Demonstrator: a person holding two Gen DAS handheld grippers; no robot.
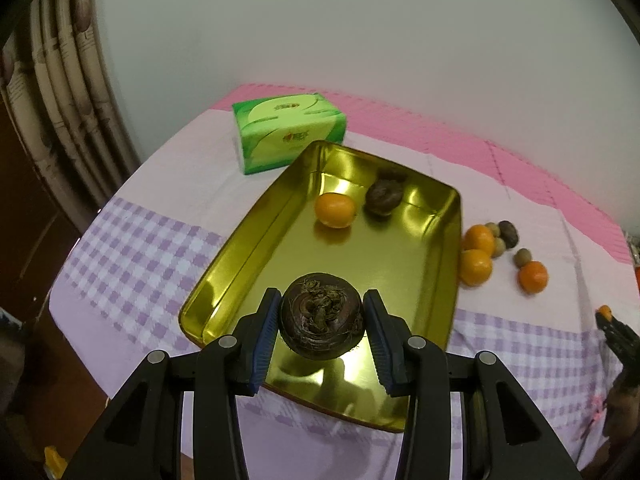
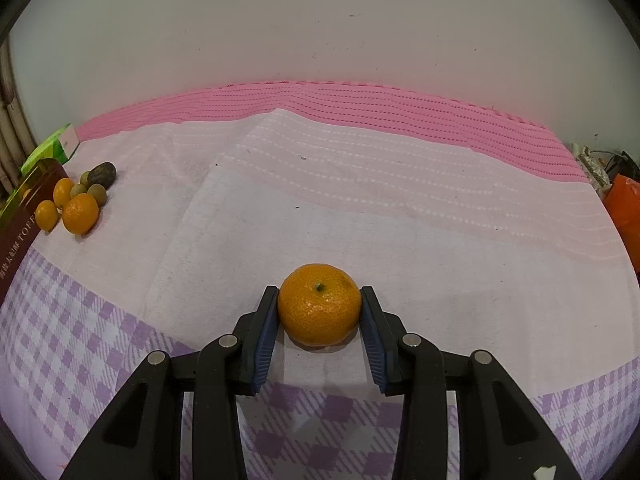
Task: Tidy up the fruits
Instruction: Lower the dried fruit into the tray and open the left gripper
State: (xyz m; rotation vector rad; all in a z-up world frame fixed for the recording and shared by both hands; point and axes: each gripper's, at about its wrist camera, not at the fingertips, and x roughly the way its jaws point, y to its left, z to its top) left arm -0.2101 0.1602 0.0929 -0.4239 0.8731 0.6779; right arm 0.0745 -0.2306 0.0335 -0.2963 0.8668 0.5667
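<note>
My left gripper [image 1: 322,316] is shut on a dark brown water chestnut [image 1: 321,315] and holds it over the near end of a gold metal tray [image 1: 236,264]. The tray holds a mandarin [image 1: 335,210] and another dark chestnut [image 1: 383,197] at its far end. My right gripper [image 2: 319,312] is shut on a mandarin [image 2: 319,310] that rests on the tablecloth. A pile of mandarins [image 1: 476,252] and small dark fruits [image 1: 507,234] lies right of the tray; the pile also shows in the right wrist view [image 2: 80,213].
A green tissue box [image 1: 289,130] stands behind the tray. The table [image 2: 360,208] has a pink and purple-checked cloth and ends at a white wall. The tray's dark side wall [image 2: 20,232] is at the far left of the right wrist view. Orange clutter [image 2: 624,208] sits at the right edge.
</note>
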